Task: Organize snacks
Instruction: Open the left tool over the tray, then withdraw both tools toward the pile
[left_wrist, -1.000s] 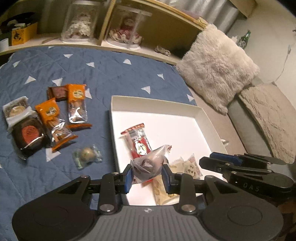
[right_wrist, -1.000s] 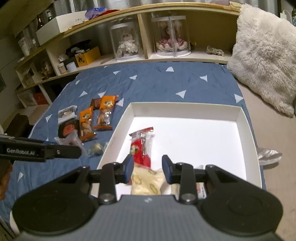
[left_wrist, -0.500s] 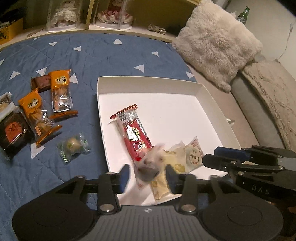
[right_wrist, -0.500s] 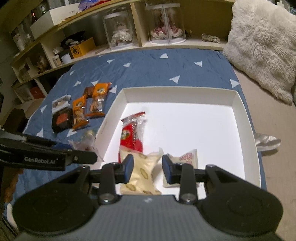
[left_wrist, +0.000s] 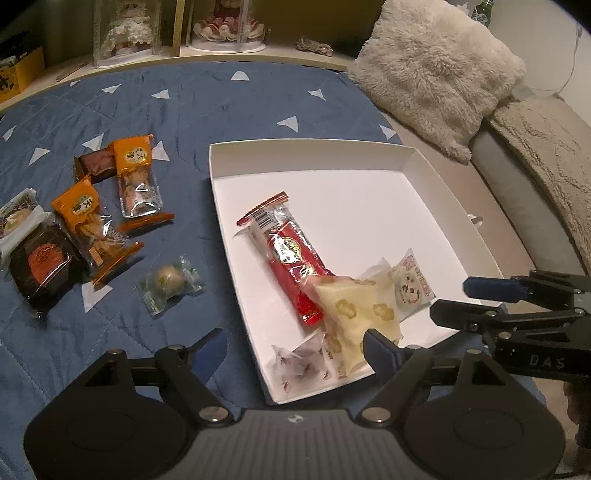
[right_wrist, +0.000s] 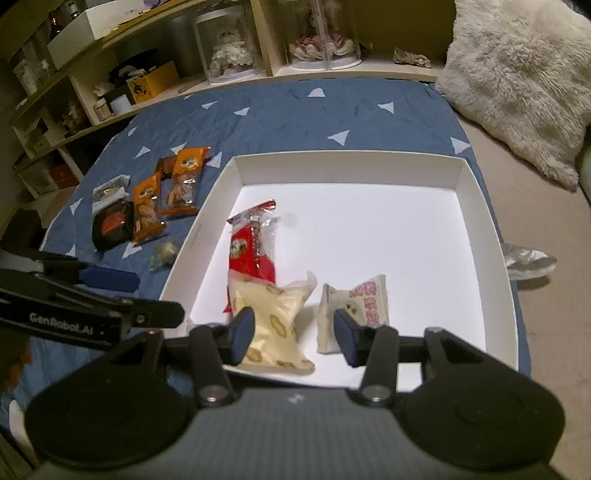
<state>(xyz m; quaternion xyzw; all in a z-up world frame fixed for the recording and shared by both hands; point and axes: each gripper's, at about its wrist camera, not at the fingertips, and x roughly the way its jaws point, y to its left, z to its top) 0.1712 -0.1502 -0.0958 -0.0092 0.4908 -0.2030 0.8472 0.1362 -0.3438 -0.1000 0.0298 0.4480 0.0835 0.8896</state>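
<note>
On the blue quilt at my left, the orange packets and a small green-wrapped sweet are lying loose. My left gripper is hanging over the white tray's near corner, its jaws just having been opening, released around nothing; the clear-wrapped snack is lying free in the tray below. Beside it are lying the red packet and yellow pouch. My right gripper is widening too, its fingers gripping nothing.
</note>
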